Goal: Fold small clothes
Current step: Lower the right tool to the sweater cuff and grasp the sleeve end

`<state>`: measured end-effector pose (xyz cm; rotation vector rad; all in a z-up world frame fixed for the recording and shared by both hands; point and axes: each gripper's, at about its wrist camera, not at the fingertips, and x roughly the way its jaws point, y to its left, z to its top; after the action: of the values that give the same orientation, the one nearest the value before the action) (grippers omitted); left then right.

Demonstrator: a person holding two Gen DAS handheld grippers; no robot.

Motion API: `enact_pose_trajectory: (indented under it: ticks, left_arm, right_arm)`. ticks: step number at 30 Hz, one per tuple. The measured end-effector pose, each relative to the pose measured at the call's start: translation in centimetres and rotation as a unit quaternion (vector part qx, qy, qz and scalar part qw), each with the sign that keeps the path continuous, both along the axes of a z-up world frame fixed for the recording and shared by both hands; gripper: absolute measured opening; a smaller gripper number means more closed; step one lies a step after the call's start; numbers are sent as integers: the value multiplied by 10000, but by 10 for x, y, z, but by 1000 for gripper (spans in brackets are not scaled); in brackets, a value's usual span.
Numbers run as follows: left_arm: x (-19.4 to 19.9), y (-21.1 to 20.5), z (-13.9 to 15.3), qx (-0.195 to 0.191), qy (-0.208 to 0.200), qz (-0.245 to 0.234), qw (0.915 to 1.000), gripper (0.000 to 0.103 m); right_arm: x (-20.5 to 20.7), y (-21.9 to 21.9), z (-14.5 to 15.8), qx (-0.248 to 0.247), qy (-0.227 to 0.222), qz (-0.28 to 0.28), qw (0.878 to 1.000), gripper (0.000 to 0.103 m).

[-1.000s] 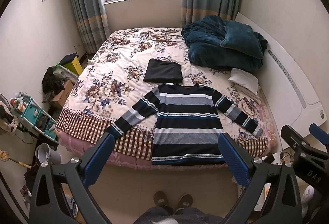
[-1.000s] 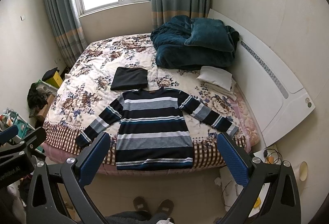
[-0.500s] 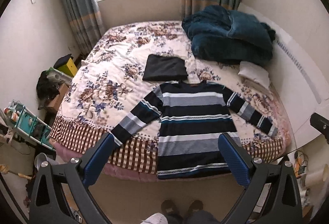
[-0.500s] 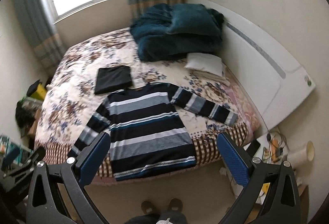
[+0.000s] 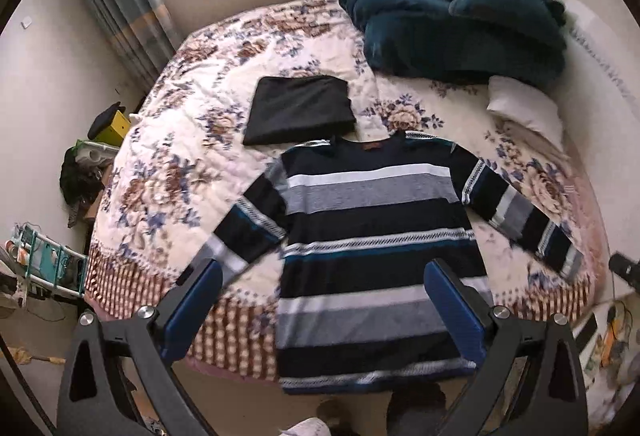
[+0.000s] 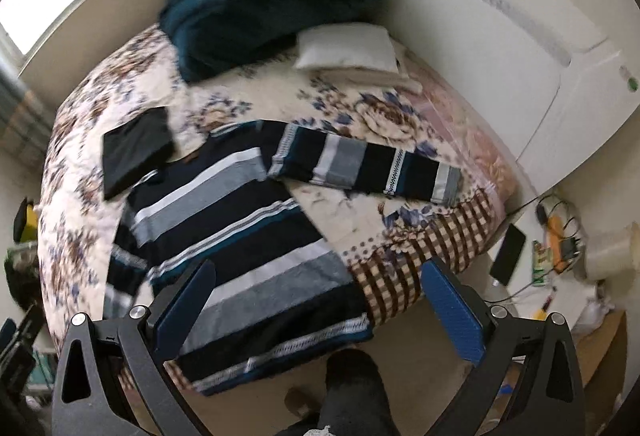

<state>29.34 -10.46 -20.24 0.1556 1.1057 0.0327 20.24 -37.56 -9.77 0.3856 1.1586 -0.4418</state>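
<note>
A dark, grey and white striped sweater [image 5: 372, 236] lies flat on the floral bed [image 5: 168, 172], sleeves spread, hem at the near edge. It also shows in the right wrist view [image 6: 224, 220], with its right sleeve [image 6: 368, 168] stretched toward the headboard. A folded black garment [image 5: 298, 108] lies just beyond the collar, also in the right wrist view [image 6: 134, 152]. My left gripper [image 5: 324, 308] is open and empty above the hem. My right gripper [image 6: 316, 308] is open and empty above the sweater's lower right corner.
A teal blanket heap [image 5: 456, 12] and a white pillow [image 5: 524, 108] lie at the bed's far right by the white headboard [image 6: 520, 48]. Cables, a phone and clutter [image 6: 552, 248] lie on the floor to the right. Boxes and a rack [image 5: 48, 260] stand left of the bed.
Both grippers moved forward and down toward the bed. The right one swung to the right, toward the sweater's right sleeve. Both stayed open. The sweater has not moved.
</note>
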Motion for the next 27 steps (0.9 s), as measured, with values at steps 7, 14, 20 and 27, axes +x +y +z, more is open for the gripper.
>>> enact_pose_trajectory:
  ticks: [7,14,20,27]
  left_arm:
    - [71,-78,-111,111,600,53,9981,103]
    - [103,-119,-263,360,1462,139,9885,103]
    - [130,-117,-352,516,1795,502,9811,103]
    - [135,-90,-370,222,1900,953,9769,103]
  right_arm:
    - [46,-134,-152,558,410,-1006,9925,103]
    - [8,-266,-325,1454,535,-2787,9478,103]
    - [-38,-331,-421,1602,272,-4140,8957,102]
    - [-47,-337,-442,1215,-477,-4922,8606,44]
